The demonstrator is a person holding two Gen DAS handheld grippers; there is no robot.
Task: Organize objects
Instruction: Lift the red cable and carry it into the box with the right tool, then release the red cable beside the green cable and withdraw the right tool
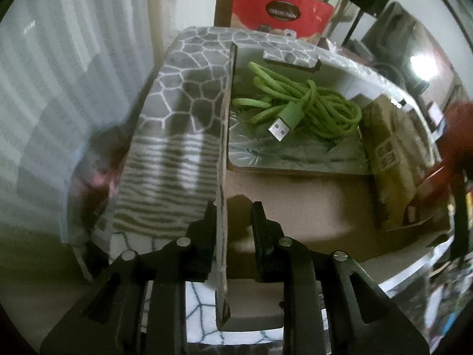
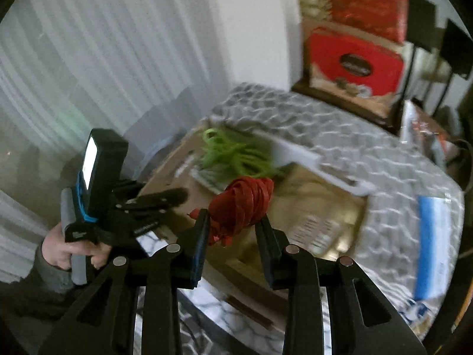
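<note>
Red cord (image 2: 244,204), wound into a bundle, sits between the right gripper (image 2: 233,223) jaws, which are drawn in narrow and clamp it at its lower part; the bulk of the bundle rises just past the fingertips. Beyond it and a little to the left lies the green cable (image 2: 233,155), coiled inside the box (image 2: 340,222), blurred in this view. The left gripper (image 1: 233,216) has its jaws set narrow around the upright flap (image 1: 222,148) of that box: the flap's edge runs between the fingers, against the left finger, with a gap to the right one, so I cannot tell whether it is truly pinched. Ahead of these jaws and to the right, the green cable (image 1: 298,105) rests on a patterned liner in the box, its USB plug (image 1: 279,130) pointing toward the jaws. A brown packet (image 1: 393,159) stands at the box's right side. In the right wrist view a hand (image 2: 71,251) grips the left gripper's handle at far left. The box stands on a surface (image 2: 369,148) with a grey-and-white stone pattern. Behind are white curtains (image 2: 103,59) and a stack of red boxes (image 2: 357,59).
</note>
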